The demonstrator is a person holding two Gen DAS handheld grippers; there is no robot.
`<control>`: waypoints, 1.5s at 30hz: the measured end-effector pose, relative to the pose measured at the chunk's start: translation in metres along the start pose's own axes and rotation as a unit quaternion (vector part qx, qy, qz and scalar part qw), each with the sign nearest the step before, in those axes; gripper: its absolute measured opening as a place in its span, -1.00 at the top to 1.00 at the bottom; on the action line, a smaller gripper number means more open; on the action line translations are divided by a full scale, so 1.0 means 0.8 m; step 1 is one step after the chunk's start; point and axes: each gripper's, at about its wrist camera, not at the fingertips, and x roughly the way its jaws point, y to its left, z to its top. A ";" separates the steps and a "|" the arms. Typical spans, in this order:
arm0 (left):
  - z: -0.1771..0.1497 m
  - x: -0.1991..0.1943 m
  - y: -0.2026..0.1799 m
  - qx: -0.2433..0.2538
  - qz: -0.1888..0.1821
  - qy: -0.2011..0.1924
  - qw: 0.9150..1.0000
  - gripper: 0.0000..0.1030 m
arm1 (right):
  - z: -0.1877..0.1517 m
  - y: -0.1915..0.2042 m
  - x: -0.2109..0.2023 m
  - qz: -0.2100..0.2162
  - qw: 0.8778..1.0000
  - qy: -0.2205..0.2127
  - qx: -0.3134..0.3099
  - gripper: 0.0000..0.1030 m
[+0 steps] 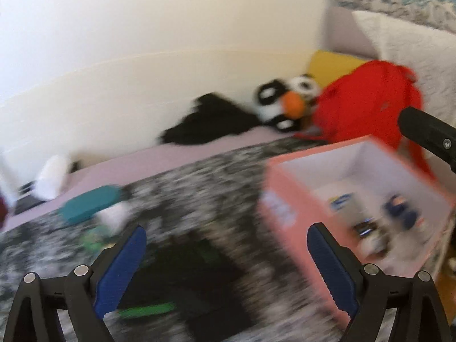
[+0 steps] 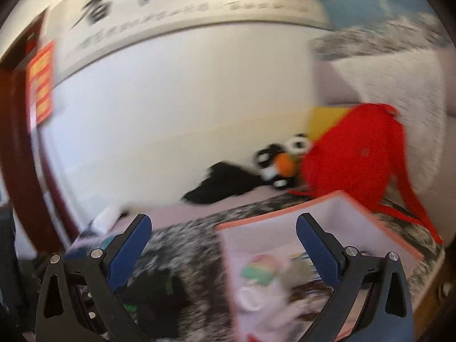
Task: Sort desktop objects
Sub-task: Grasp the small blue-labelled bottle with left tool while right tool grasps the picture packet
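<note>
A pink cardboard box (image 1: 287, 196) stands open-topped on a black-and-white patterned blanket (image 1: 199, 176), its white interior showing. Inside lie several small items, blurred by motion: in the left wrist view a pale carton with a blue-and-yellow label (image 1: 343, 203) and a dark blue figure-like object (image 1: 400, 211), with more small clutter toward the near wall that cannot be made out. In the right wrist view the same box (image 2: 285, 216) holds a pink-and-green round thing (image 2: 260, 268) and a white ring-shaped piece (image 2: 249, 297) below it; what they are cannot be told.

The left gripper (image 1: 226, 253) hangs with its blue-padded jaws spread wide and nothing between them, its right finger just over the box's near left wall. The right gripper (image 2: 223, 242) is likewise spread wide and holds nothing, its right finger above the box's interior, its left over the blanket.

On the blanket left of the box lie a teal flat case (image 1: 88, 203), a white object (image 1: 112, 215) touching it, and dark items with green trim (image 1: 148, 310) close under the left gripper. The blanket between these and the box's left wall is bare patterned cloth. Behind the box's far rim, a red backpack (image 1: 364, 105) leans against white bedding (image 1: 413, 45), with a panda plush (image 1: 285, 102) with an orange ball and a black garment (image 1: 208, 122) along the wall.
</note>
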 end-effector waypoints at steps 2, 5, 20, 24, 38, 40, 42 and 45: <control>-0.020 -0.005 0.041 -0.012 0.026 0.011 1.000 -0.85 | -0.018 0.035 0.016 0.016 0.999 0.021 -0.018 -1.00; -0.057 -0.001 0.109 -0.040 0.064 0.039 0.996 -0.85 | -0.044 0.088 0.041 0.039 0.997 0.054 -0.046 -1.00; -0.146 0.151 0.249 -0.113 0.061 0.135 0.982 -0.85 | -0.162 0.254 0.198 0.095 0.967 0.215 -0.096 -0.84; -0.149 0.182 0.258 -0.112 0.048 0.157 0.980 -0.84 | -0.181 0.282 0.245 0.110 0.958 0.248 -0.093 -0.63; -0.149 0.247 0.266 -0.050 0.031 0.173 0.983 -0.84 | -0.246 0.348 0.378 0.096 0.922 0.343 -0.152 -0.46; -0.145 0.254 0.269 -0.056 0.033 0.170 0.983 -0.84 | -0.247 0.335 0.392 0.088 0.926 0.342 -0.135 -0.31; -0.140 0.263 0.273 -0.065 0.037 0.165 0.983 -0.84 | -0.244 0.322 0.397 0.083 0.930 0.336 -0.123 -0.08; -0.132 0.274 0.278 -0.076 0.044 0.159 0.983 -0.82 | -0.236 0.309 0.401 0.081 0.934 0.327 -0.118 0.05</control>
